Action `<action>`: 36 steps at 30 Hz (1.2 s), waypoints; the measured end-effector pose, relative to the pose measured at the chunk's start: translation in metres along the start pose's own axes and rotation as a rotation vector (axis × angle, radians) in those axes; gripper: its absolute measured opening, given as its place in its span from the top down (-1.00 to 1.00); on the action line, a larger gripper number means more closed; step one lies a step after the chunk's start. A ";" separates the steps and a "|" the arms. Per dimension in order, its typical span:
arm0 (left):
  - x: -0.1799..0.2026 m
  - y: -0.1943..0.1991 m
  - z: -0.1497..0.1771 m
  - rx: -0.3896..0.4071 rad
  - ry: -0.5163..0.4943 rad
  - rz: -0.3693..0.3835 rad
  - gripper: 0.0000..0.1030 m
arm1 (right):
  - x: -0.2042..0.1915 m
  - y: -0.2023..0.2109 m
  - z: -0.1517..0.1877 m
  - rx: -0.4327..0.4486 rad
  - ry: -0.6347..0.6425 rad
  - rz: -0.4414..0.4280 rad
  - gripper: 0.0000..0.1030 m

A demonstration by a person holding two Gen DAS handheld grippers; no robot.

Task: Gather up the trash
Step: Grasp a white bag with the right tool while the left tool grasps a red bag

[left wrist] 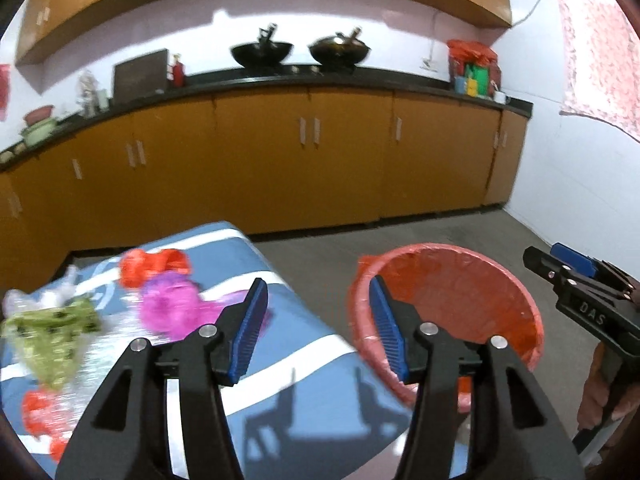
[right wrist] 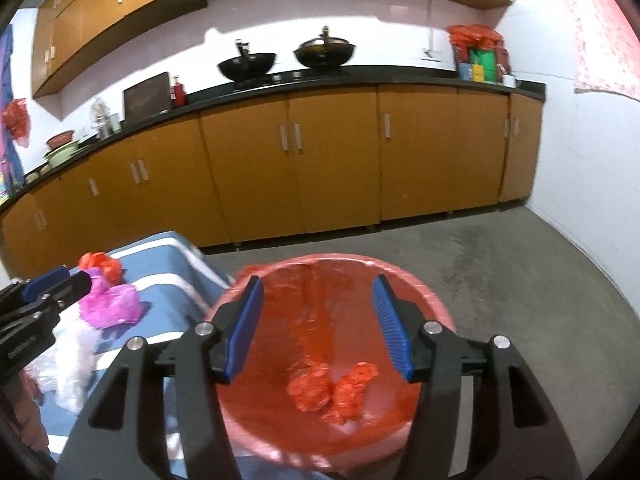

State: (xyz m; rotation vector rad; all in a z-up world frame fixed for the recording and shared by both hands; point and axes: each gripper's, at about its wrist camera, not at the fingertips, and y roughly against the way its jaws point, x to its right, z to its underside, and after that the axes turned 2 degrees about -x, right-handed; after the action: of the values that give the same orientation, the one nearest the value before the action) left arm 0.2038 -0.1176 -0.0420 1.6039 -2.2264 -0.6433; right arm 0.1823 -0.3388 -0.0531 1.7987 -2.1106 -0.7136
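From the left wrist camera, the left tool (left wrist: 318,312) stands with its blue pads apart and nothing between them, held above the near edge of a surface (left wrist: 304,340) covered by a blue cloth with white stripes. On that cloth to the left lies the trash: a red crumpled bag (left wrist: 154,264) at the far side, a pink bag (left wrist: 172,308) just in front of it and touching it, a green patterned wrapper (left wrist: 52,332) further left, some clear plastic (left wrist: 96,364) beside the wrapper, and more red scraps (left wrist: 38,412) at the near left corner. To the right of the surface stands a red bin (left wrist: 452,304) lined with a red bag, on the grey floor. The right tool (left wrist: 560,264) shows at the right edge, above the floor beyond the bin, with a hand (left wrist: 604,392) on its grip; its opening cannot be judged from here.

From the right wrist camera, the right tool (right wrist: 318,316) hangs over the bin (right wrist: 248,280), its pads spread and empty. Two crumpled red pieces (right wrist: 332,392) lie side by side at the bottom of the bin. The left tool (right wrist: 60,280) reaches in from the left over the striped surface (right wrist: 172,256), near the pink bag (right wrist: 110,306) and the red bag (right wrist: 102,264). Clear plastic (right wrist: 72,360) lies nearer the camera. Yellow cabinets (right wrist: 332,152) line the back wall.
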 end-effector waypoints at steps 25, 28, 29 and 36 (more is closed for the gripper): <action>-0.219 0.134 0.113 0.052 0.313 -0.514 -0.42 | -0.252 -0.004 0.076 -0.174 0.233 -0.308 -0.11; -0.225 0.136 0.122 0.049 0.330 -0.514 -0.46 | -0.260 -0.014 0.082 -0.190 0.231 -0.295 -0.16; -0.227 0.137 0.125 0.048 0.332 -0.513 -0.47 | -0.263 -0.019 0.084 -0.203 0.230 -0.285 -0.16; -0.228 0.132 0.132 0.042 0.332 -0.491 -0.52 | -0.272 -0.036 0.095 -0.251 0.268 -0.257 -0.13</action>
State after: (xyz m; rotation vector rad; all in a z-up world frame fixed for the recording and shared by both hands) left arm 0.1037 0.1566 -0.0834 2.1233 -1.6300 -0.4061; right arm 0.2153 -0.0590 -0.1238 1.9190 -1.5659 -0.7153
